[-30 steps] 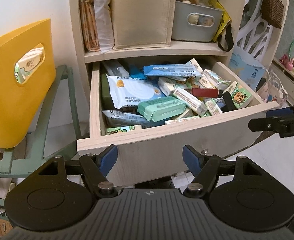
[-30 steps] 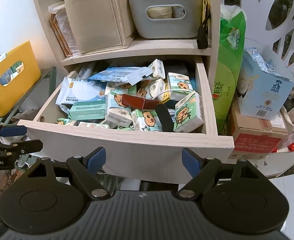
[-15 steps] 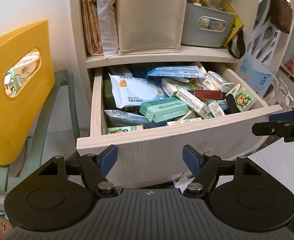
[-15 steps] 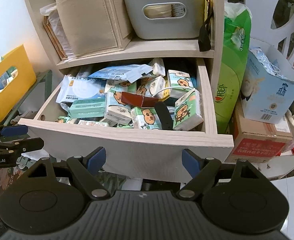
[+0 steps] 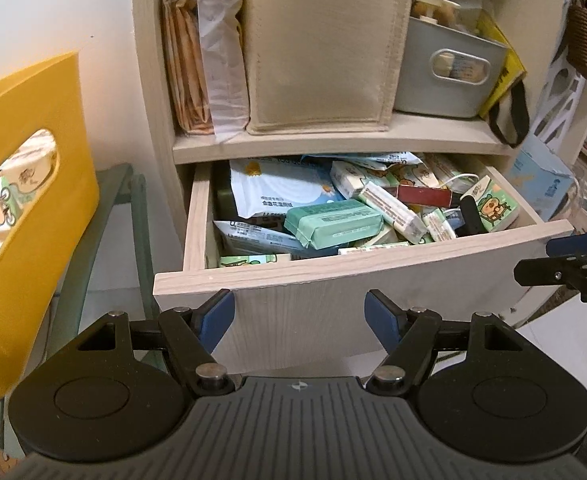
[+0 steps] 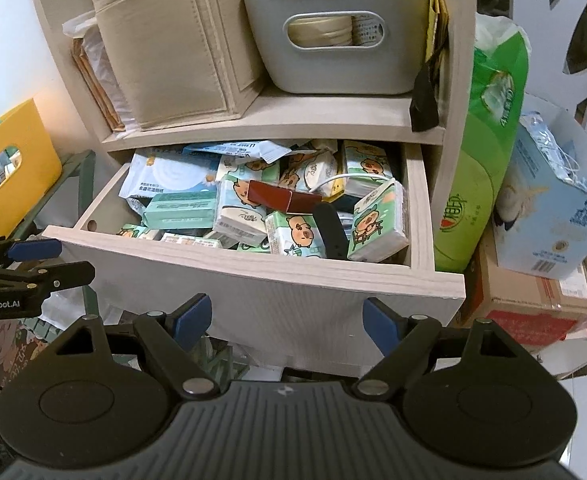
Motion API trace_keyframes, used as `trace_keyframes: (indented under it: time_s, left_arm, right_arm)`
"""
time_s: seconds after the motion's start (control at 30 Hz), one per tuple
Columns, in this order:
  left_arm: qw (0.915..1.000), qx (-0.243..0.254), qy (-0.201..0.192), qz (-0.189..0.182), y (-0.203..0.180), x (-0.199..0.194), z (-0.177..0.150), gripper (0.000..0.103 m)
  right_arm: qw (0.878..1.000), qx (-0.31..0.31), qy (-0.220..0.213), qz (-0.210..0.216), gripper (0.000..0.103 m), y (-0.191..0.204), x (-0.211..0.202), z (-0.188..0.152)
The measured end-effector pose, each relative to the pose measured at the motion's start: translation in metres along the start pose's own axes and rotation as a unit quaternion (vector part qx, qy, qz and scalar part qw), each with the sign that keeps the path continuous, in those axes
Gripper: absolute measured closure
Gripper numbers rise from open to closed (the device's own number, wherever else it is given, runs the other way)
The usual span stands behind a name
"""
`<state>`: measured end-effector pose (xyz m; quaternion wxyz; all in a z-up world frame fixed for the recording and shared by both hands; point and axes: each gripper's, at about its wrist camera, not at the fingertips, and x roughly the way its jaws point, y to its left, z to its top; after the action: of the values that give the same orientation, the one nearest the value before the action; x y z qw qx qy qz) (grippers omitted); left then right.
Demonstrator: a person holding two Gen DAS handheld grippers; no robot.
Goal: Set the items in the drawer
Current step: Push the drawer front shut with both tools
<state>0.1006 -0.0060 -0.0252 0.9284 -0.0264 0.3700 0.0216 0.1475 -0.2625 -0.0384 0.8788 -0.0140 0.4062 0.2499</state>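
Already our left gripper [image 5: 299,316] has its fingers spread wide with nothing between them, and our right gripper [image 6: 287,320] is just the same, spread and empty. Both hang close in front of the drawer [image 6: 253,276], which stands pulled out from under the shelf [image 5: 333,142].

We judge the task nearly done. The drawer is heaped with goods: a green wipes pack [image 5: 335,222] near its front left, a large white pouch [image 5: 277,190] behind that, a dark red box [image 6: 283,196] across the middle, and cartoon tissue packs [image 6: 379,222] against its right wall. We carry nothing more, so what seems left is either fetching another item or pushing the drawer shut.

To the drawer's left sits a yellow bin [image 5: 25,200] with tissue packs showing through its handle hole; that may hold further items. Above the drawer, on the shelf, stand a beige fabric organiser [image 5: 321,44] and a grey basket [image 6: 333,36]. To its right lean a green paper-roll pack [image 6: 489,140] and a blue carton [image 6: 549,208].

The heap rises about level with the drawer's rim, and taller packs might catch on the shelf edge on closing.
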Motion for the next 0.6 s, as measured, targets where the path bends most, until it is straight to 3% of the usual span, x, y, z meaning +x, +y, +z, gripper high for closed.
trace_keyframes:
  time_s: [0.6]
  left_arm:
    - [0.9996, -0.012, -0.015, 0.02, 0.008, 0.025, 0.04, 0.028]
  right_arm:
    - [1.0, -0.014, -0.004, 0.018, 0.015, -0.019, 0.035, 0.044]
